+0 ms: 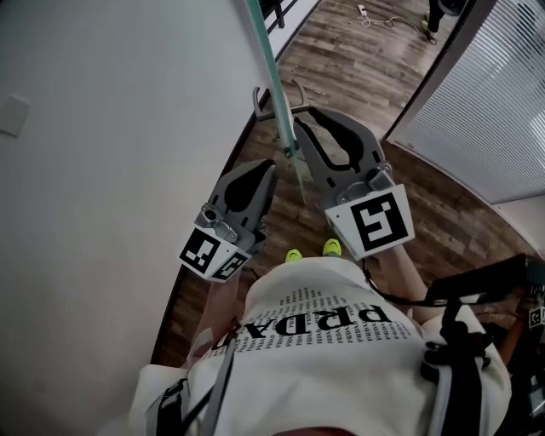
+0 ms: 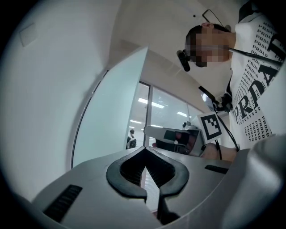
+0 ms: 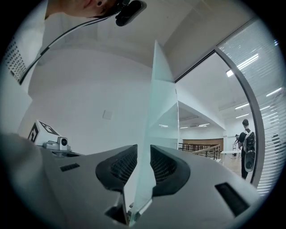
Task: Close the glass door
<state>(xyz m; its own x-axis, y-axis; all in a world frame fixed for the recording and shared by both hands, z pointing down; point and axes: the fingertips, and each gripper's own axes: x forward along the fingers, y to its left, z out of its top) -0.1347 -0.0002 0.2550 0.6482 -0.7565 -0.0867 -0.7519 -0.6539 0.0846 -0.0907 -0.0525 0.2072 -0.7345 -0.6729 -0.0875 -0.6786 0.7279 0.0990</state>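
Top of frame: the glass door [image 1: 271, 64] runs out past the edge; a floor cable [image 1: 379, 17] is too small to identify; a standing person [image 1: 443, 12] is cut off above the legs. Centre: shoes [image 1: 331, 247], toes alone showing beyond the shirt [image 1: 341, 366].

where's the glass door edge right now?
The glass door stands edge-on at the head view's top centre, beside the white wall on its left, its edge between the right gripper's jaws.

Left gripper [image 2: 145, 151] jaws together; right gripper [image 3: 143, 151] clamps glass door [image 3: 160, 105].
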